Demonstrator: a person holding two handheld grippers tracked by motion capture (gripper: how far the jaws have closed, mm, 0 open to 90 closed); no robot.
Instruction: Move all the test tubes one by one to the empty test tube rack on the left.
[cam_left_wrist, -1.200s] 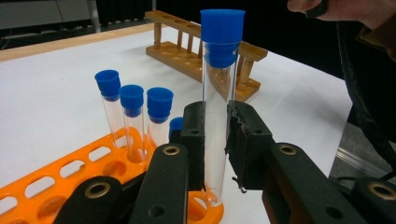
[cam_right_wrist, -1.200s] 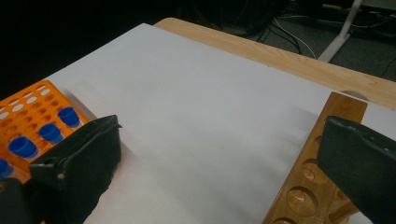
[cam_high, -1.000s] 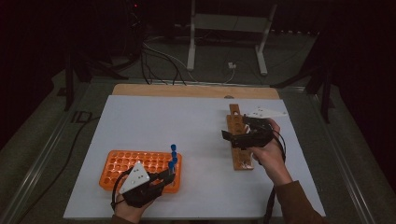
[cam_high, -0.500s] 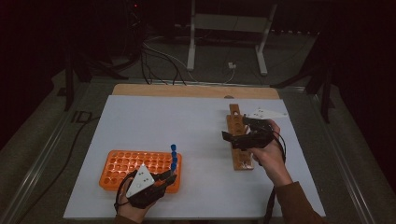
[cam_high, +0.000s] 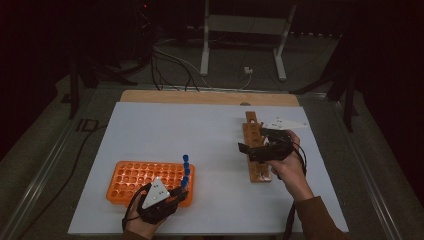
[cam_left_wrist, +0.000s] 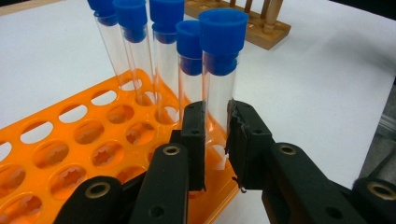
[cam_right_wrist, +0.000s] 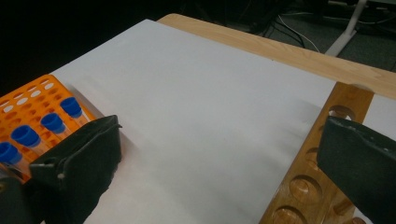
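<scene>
At the right end of the orange rack (cam_high: 145, 180), nearest the person, the left gripper (cam_left_wrist: 215, 140) is clamped on a clear tube with a blue cap (cam_left_wrist: 221, 70). Pads sit low on the glass, just above the rack top, one each side. The tube is seated in its hole and looks upright. Four more blue-capped tubes (cam_left_wrist: 154, 42) stand behind it in the same end column, close together.

Right gripper (cam_right_wrist: 219, 154) has its jaws wide apart and holds nothing. In the high view it hovers over the near half of the wooden rack (cam_high: 256, 150), which lies well to the right of the orange rack on the white sheet (cam_high: 200, 130). Empty holes of that wooden rack (cam_right_wrist: 303, 186) show between its jaws.

Step in hand, as I judge it: pull the gripped tube out of the orange rack, probably for the wooden one.

How to do it well:
- Lift straight up along the tube axis. Any tilt will bind the glass in the hole or drag the orange rack along.
- The grip is low, so the tube may swing once free. Keep the squeeze steady, not harder, since smooth glass can slip.
- Watch the neighbour tube right behind. Caps nearly touch, so don't lean toward it.
- Clear the rack top fully before moving sideways toward the wooden rack.
- The free right gripper could steady the wooden rack, since a light rack may shift when the tube goes in.
</scene>
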